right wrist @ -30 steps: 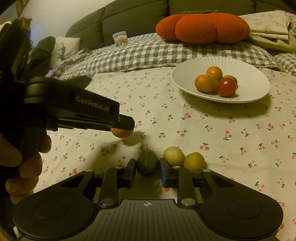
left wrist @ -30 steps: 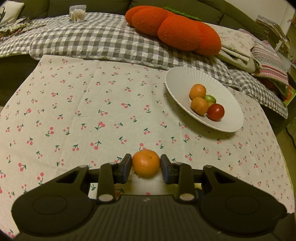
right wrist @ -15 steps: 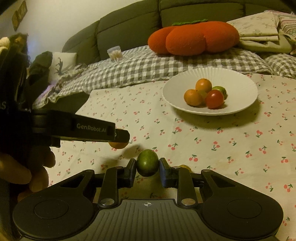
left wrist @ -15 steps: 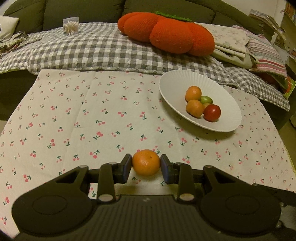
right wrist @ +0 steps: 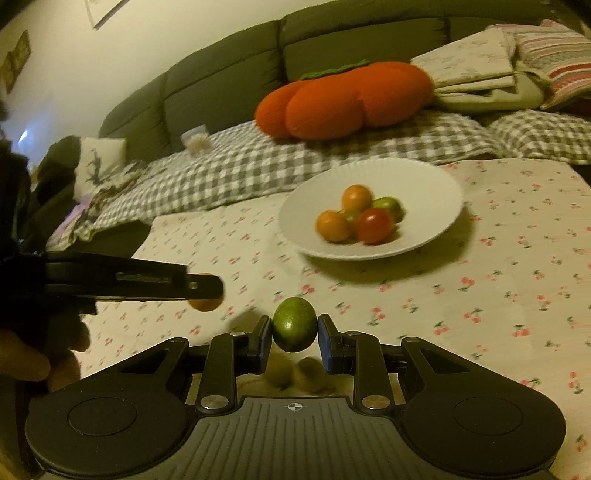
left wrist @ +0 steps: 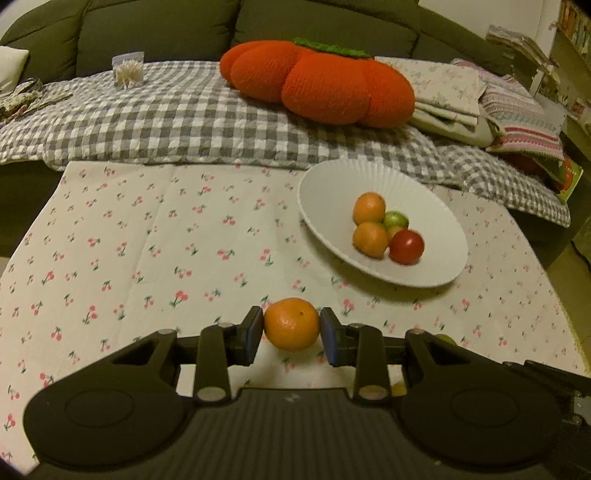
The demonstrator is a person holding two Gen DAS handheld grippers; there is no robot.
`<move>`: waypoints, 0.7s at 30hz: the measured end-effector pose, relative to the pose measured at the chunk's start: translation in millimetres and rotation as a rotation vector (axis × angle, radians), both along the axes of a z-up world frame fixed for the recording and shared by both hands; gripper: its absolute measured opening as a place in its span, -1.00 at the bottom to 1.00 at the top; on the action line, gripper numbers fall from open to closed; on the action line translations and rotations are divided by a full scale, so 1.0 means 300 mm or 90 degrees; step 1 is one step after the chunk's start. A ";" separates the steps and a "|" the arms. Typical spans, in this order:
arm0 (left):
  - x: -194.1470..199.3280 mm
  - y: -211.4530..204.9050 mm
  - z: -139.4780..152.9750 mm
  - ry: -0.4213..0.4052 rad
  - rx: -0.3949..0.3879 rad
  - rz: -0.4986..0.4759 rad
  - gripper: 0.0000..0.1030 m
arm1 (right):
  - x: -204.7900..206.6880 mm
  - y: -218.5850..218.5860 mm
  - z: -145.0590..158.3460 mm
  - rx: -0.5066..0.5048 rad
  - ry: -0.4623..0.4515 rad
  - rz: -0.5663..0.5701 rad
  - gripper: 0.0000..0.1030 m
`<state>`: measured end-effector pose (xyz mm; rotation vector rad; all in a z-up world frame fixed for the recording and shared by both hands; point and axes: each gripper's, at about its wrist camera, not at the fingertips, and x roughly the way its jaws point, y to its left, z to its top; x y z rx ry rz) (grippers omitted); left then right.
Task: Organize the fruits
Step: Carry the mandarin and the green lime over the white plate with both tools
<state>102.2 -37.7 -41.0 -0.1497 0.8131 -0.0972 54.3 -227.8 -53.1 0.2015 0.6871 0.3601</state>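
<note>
1. Fruit first: a round orange mandarin [left wrist: 291,324] with dimpled, glossy skin sits pinched between the pads of the left gripper [left wrist: 291,334], raised above the cherry-print tablecloth [left wrist: 147,236]; the right gripper [right wrist: 294,338] is clamped on a smooth, oval green fruit [right wrist: 294,324], also off the cloth.
2. Below and behind the green fruit, two pale yellowish round fruits [right wrist: 308,374] lie blurred on the cloth, touching or nearly so.
3. Farther off and to the right stands a white fluted plate [left wrist: 436,229], shallow and ribbed along its rim, holding two more mandarins [left wrist: 369,208], a small green fruit [left wrist: 396,220] and a shiny red tomato [left wrist: 406,246], all clustered together.
4. Beyond the table, a gray-and-white checked blanket [left wrist: 184,114] covers a dark green sofa [left wrist: 147,33], with a plush orange pumpkin-shaped cushion [left wrist: 325,85] and folded patterned linens [left wrist: 461,96] at the far right.
5. Both grippers point forward toward the plate, roughly level; in the right wrist view the left gripper enters from the left, seen side-on, with the person's hand [right wrist: 33,354] behind it.
6. Compared with half a second ago, both grippers are higher and nearer the plate, which looms larger, and the right view tilts, with motion blur over the scene.
</note>
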 end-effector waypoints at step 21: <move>0.238 -0.073 0.027 -0.046 -0.066 -0.008 -0.38 | 0.168 -0.195 0.002 0.034 -0.018 -0.133 -0.51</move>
